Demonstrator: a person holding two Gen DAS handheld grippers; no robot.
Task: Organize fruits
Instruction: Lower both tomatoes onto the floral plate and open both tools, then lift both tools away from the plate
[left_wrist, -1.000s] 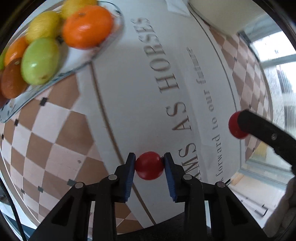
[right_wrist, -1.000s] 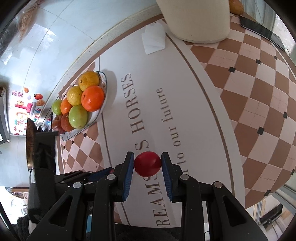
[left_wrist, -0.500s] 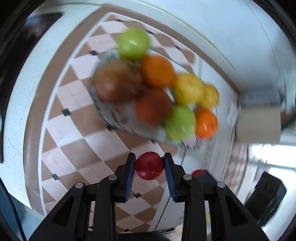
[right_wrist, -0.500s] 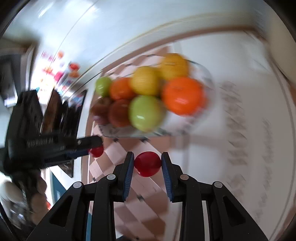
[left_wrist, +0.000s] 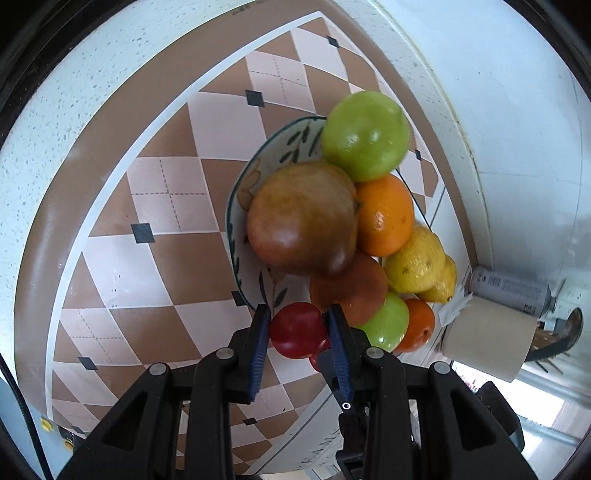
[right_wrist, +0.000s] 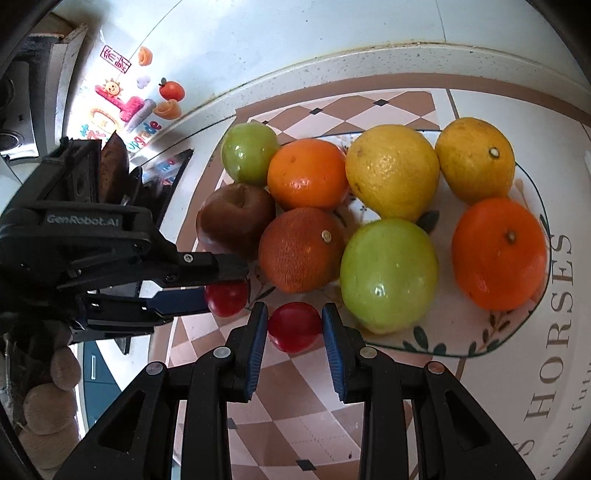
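Observation:
A patterned plate (right_wrist: 517, 325) (left_wrist: 243, 184) holds several fruits: green apples, oranges, lemons and a dark red-brown apple (left_wrist: 301, 218). My left gripper (left_wrist: 298, 326) is shut on a small red fruit (left_wrist: 298, 330) at the plate's near edge. It also shows in the right wrist view (right_wrist: 225, 293), with its red fruit (right_wrist: 226, 297) beside the dark orange (right_wrist: 301, 249). My right gripper (right_wrist: 294, 325) is shut on another small red fruit (right_wrist: 294, 326) just in front of the plate, close to the green apple (right_wrist: 388, 275).
The plate sits on a checked brown and pink tablecloth (left_wrist: 155, 206) with printed lettering (right_wrist: 557, 295). A paper roll (left_wrist: 487, 336) and a spray can (left_wrist: 509, 288) lie beyond the plate. A white wall with stickers (right_wrist: 122, 103) is behind.
Both grippers have swung from the lettered middle of the cloth over to the plate. Each still holds its red fruit, now at the plate's edge.

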